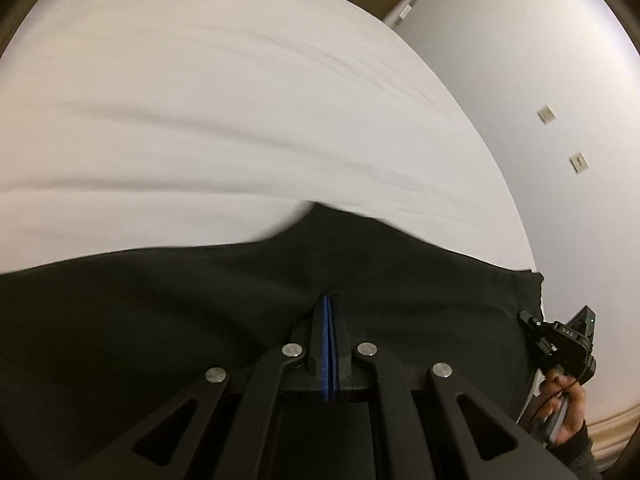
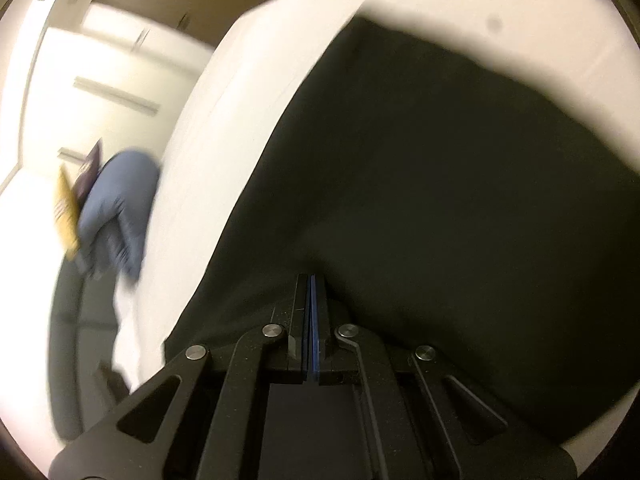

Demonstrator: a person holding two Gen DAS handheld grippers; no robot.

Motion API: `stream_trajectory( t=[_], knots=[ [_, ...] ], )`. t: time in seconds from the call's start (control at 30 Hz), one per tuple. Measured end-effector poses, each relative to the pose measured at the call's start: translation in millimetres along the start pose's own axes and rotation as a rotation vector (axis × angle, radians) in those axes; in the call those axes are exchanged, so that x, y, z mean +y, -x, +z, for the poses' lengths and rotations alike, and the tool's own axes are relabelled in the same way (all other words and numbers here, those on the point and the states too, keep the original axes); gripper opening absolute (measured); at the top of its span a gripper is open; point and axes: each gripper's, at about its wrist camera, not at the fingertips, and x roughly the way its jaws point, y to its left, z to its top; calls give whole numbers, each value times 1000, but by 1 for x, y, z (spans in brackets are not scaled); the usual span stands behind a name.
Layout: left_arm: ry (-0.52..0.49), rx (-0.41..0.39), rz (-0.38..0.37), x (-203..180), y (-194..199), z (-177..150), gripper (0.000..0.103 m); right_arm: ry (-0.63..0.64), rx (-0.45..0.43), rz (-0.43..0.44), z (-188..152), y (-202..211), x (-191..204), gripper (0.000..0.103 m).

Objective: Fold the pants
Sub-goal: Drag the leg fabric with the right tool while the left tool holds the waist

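Observation:
The black pants [image 1: 168, 320] lie spread over the white bed sheet [image 1: 240, 100], filling the lower part of the left wrist view. My left gripper [image 1: 328, 300] is shut, its blue pads pressed together, with the dark cloth creasing in toward its tips. My right gripper [image 1: 526, 317], held by a hand [image 1: 568, 408], meets the pants' right edge. In the right wrist view the pants [image 2: 440, 160] run away across the sheet [image 2: 224, 140], and the right gripper [image 2: 312, 280] is shut with the fabric bunched at its tips.
A blue-grey bundle of cloth [image 2: 120, 208] and a yellow packet [image 2: 66, 208] lie left of the bed. A pale wall [image 1: 540, 60] with small plates stands right of the bed. White cabinet doors [image 2: 100, 72] stand at the back.

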Motion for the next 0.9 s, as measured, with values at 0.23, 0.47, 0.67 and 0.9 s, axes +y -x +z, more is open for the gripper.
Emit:
stream_trajectory(
  t=[0.23,0.47,0.67,0.9],
  knots=[
    [168,-209,195,89,112,-27,1,60,28,41,-21,15,37,0],
    [59,-192,-16,13,108,-82,1,239,317,368,-119,-44,127,0],
    [117,-113,-20,15,49,-126,4,288,448,279,-170,-111,129,0],
    [112,-99,-48,27,56,-123,5,190,123,139,-73,-35,21,0]
  ],
)
